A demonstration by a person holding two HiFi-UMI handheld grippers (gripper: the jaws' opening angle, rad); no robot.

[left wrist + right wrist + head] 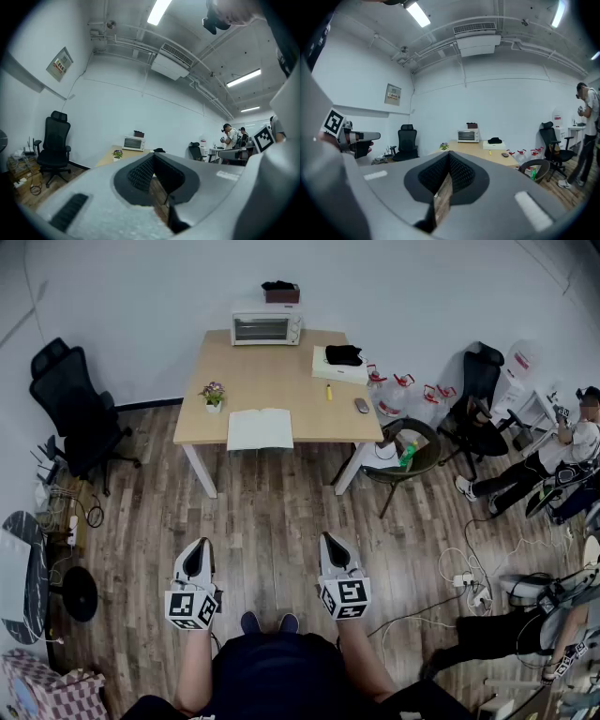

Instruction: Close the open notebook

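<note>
The open notebook (260, 428) lies flat, white pages up, at the near edge of the wooden table (272, 371), far ahead of me. My left gripper (197, 546) and right gripper (330, 539) are held side by side over the wooden floor, well short of the table. Both point toward it. Each has its jaws together at the tips with nothing held. The left gripper (152, 158) view shows the table's far end past the jaws; the notebook is hidden there. In the right gripper (449, 154) view the table (487, 151) lies ahead, but no notebook can be made out.
On the table stand a toaster oven (266, 327), a small flower pot (213, 395), a white box (339, 366), a yellow pen (328, 392) and a dark phone (362, 405). A black office chair (70, 399) stands left, a round chair (412, 448) and water jugs (398, 390) right. People sit far right.
</note>
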